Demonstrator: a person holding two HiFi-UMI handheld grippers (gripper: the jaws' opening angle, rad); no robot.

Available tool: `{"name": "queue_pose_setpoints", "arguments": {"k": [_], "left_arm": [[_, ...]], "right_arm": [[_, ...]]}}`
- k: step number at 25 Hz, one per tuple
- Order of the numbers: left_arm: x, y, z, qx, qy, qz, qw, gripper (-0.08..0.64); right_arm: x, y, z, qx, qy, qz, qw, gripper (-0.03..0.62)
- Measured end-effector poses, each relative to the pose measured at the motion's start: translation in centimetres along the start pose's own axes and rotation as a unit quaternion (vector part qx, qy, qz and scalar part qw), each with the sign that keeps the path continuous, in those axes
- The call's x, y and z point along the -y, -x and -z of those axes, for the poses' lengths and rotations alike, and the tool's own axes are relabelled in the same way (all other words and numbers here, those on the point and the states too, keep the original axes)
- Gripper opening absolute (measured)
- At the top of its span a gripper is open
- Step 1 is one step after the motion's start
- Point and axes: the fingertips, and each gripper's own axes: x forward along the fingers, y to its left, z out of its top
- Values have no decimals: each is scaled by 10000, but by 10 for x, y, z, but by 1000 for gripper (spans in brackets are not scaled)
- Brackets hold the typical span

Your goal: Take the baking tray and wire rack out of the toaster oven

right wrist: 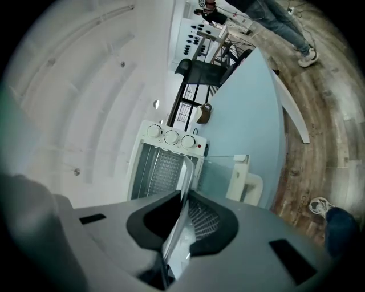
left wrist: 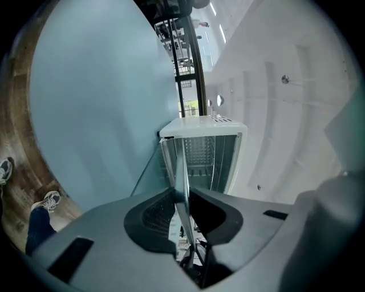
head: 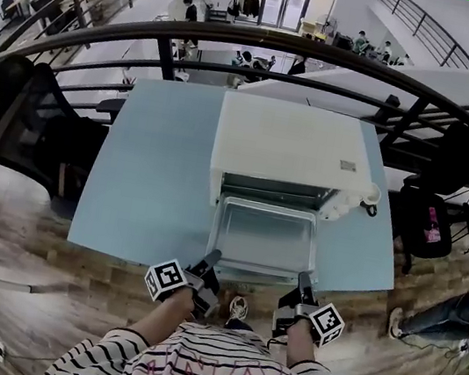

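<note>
Left gripper and right gripper: each clamped on the near rim of the baking tray, largely clear of the toaster oven. Recommend a level, even withdrawal above the table.

You are working two grippers, the left gripper and the right gripper, each carrying one marker cube. Both are clamping one baking tray, its rim running between each pair of jaws. One toaster oven is standing ahead of the jaws, showing three knobs beyond the right jaws. One glass door is hanging open beside them. One table is lying under the jaws.
</note>
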Motion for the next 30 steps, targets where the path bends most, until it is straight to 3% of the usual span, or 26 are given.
{"name": "queue_pose_setpoints", "arguments": {"k": [6, 12, 20, 30], "left_arm": [[-10, 42, 1, -197, 19, 36, 9998, 87], [-22, 99, -28, -71, -122, 94, 9999, 87], [-38, 184, -93, 450, -192, 234, 9985, 87], [-60, 261, -173, 1412, -136, 171, 9897, 89]], "right_arm": [[0, 35, 34, 170, 77, 15, 9998, 54], [-8, 49, 96, 38, 132, -68, 9999, 54], [-31, 33, 194, -657, 404, -280, 9966, 54], [-69, -21, 298, -1762, 571, -580, 9810, 55]]}}
